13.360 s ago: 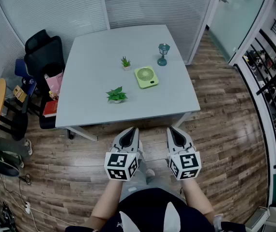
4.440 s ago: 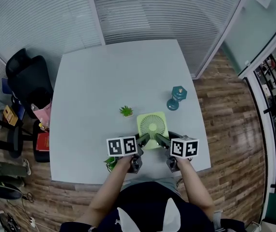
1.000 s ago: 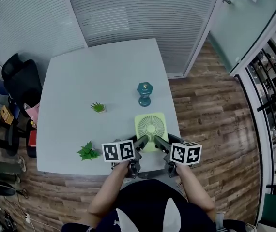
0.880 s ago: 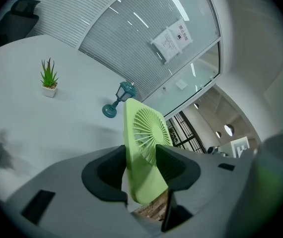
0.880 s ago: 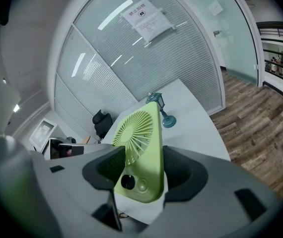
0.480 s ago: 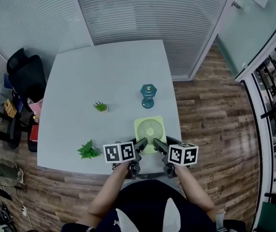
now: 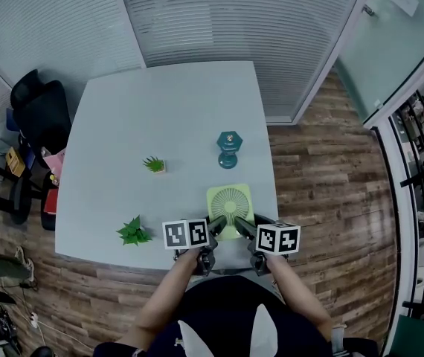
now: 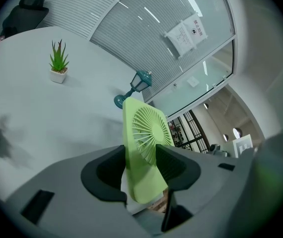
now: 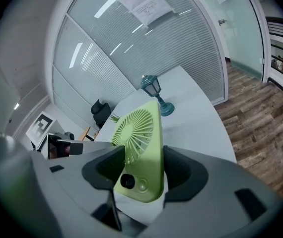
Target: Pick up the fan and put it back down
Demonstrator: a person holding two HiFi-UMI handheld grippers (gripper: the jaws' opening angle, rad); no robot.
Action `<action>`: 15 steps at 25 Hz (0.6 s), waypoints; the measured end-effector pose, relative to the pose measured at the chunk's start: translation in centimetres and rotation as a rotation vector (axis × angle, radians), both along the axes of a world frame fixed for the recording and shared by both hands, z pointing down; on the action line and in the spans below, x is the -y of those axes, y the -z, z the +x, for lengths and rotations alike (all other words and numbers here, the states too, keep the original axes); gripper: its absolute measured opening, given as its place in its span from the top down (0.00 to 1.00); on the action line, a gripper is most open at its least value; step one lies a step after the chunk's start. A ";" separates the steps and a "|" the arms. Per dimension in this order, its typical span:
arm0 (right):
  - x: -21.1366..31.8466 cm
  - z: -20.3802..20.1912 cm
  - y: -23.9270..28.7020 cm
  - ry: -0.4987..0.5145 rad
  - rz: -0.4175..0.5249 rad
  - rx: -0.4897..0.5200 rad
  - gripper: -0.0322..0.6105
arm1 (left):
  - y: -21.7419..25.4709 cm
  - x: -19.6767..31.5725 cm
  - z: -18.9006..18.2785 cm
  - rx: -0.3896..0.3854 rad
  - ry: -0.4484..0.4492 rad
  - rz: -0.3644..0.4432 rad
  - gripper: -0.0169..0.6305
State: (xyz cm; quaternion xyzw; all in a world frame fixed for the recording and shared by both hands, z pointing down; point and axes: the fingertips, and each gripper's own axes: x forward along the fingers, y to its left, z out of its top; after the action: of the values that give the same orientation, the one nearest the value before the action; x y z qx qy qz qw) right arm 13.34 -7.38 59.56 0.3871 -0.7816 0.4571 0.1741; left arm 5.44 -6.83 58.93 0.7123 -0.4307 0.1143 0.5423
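Both claws are clamped on the green fan: left claw and right claw each pinch a lower side so it can't twist. It's tilted over the worktop's near right corner; can't tell if it's touching.

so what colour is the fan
Light green; the fan shows best in the right gripper view.

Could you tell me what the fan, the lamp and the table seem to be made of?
Fan: probably moulded plastic, matte light green, judging by its thin, even grille ribs and rounded corners. Lamp: evenly teal; painted metal or plastic, I cannot tell. Table: smooth, pale grey top, likely laminate.
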 end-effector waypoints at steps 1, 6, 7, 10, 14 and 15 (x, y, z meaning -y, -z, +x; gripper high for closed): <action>0.0 0.2 -0.3 0.001 -0.005 -0.010 0.57 | -0.2 0.0 0.1 0.005 -0.004 -0.004 0.67; 0.2 0.7 -1.3 -0.003 -0.029 -0.013 0.57 | -1.1 0.2 0.5 0.021 -0.018 -0.020 0.67; 0.3 0.7 -1.4 -0.005 -0.034 -0.008 0.57 | -1.3 0.3 0.6 0.025 -0.021 -0.023 0.67; 0.6 0.8 -2.2 -0.014 -0.061 0.003 0.57 | -2.0 0.7 0.8 0.038 -0.029 -0.032 0.67; 0.9 1.1 -3.7 -0.027 -0.097 0.014 0.57 | -3.3 1.1 1.0 0.051 -0.042 -0.047 0.67; 1.0 1.1 -4.0 -0.028 -0.103 0.015 0.57 | -3.6 1.2 1.1 0.050 -0.045 -0.051 0.67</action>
State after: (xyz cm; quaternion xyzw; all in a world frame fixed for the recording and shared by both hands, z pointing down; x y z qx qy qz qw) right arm 14.45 -8.35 63.52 0.3849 -0.7529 0.5020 0.1817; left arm 6.54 -8.05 62.54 0.7046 -0.4252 0.1553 0.5465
